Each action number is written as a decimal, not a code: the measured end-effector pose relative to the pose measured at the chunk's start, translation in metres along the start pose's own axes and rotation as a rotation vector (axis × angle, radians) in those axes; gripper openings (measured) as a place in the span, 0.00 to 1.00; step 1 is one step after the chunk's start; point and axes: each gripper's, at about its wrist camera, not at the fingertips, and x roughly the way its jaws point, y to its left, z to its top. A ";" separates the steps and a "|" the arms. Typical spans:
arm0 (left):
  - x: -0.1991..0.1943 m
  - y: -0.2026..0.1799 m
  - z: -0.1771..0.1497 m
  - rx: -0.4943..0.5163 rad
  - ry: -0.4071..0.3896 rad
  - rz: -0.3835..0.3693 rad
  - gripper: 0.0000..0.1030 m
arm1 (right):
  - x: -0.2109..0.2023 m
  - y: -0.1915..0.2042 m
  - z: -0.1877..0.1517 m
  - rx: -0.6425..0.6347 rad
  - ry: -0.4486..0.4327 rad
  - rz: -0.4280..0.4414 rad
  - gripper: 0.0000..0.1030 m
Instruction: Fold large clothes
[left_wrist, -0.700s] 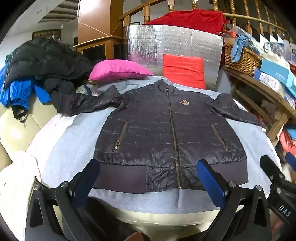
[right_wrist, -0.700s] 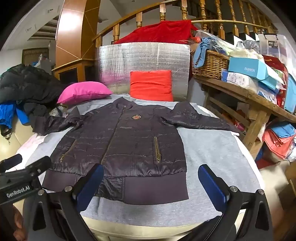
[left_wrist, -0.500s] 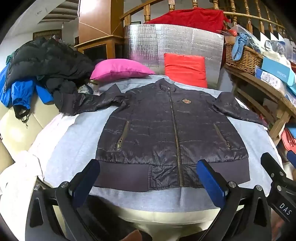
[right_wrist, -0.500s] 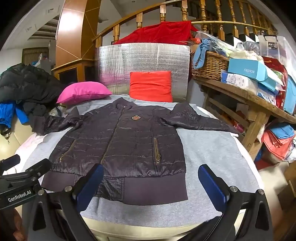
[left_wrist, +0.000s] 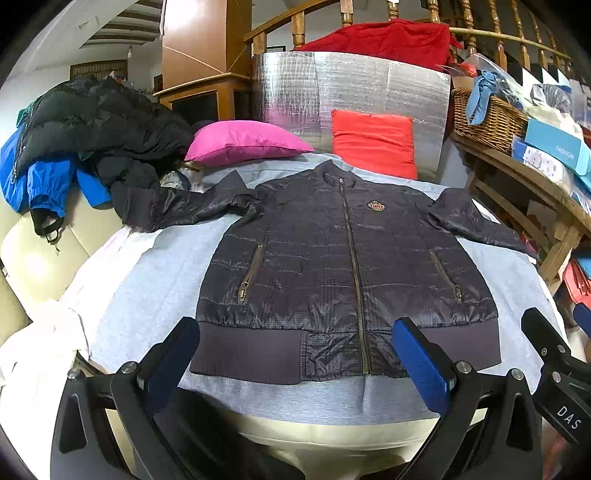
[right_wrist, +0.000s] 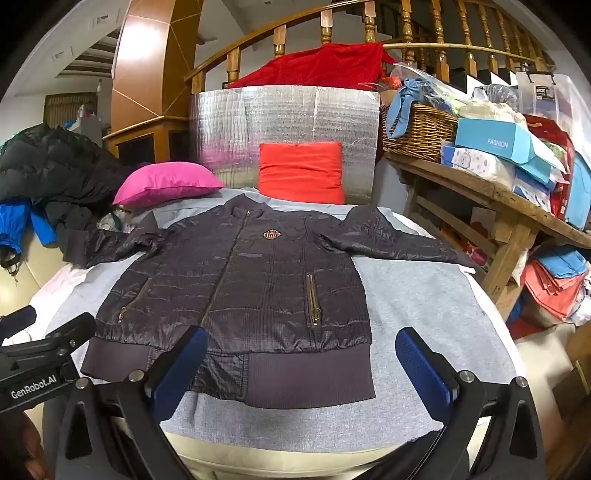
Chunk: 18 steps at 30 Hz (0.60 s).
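A dark navy quilted zip-front jacket (left_wrist: 347, 273) with a ribbed hem and a small embroidered chest badge is laid flat, front up and zipped, on a grey cloth-covered surface (left_wrist: 147, 295), its collar pointed away from the cameras and both sleeves spread outward. The left gripper (left_wrist: 295, 354) is held just in front of the hem with its blue-padded fingers spread wide and nothing between them. The right gripper (right_wrist: 301, 363) is likewise released, held above the hem's right portion and empty. Beyond the collar, a magenta pillow (left_wrist: 243, 142) and a red-orange square cushion (left_wrist: 373, 142) are propped against a silver foil-faced panel (left_wrist: 351, 88). A pile of black and blue coats (left_wrist: 81, 129) is heaped to the left, and a woven wicker basket (right_wrist: 417, 129) is seen on a wooden bench (right_wrist: 491, 195) to the right.
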 end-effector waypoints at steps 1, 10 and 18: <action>0.000 0.000 0.000 0.000 0.000 -0.001 1.00 | 0.001 0.000 0.000 0.001 0.000 0.001 1.00; -0.002 0.000 0.000 -0.003 -0.005 0.002 1.00 | -0.002 0.001 -0.001 -0.004 -0.008 -0.001 1.00; -0.001 0.000 -0.001 -0.004 -0.010 0.002 1.00 | -0.003 0.002 -0.001 -0.005 -0.010 0.001 1.00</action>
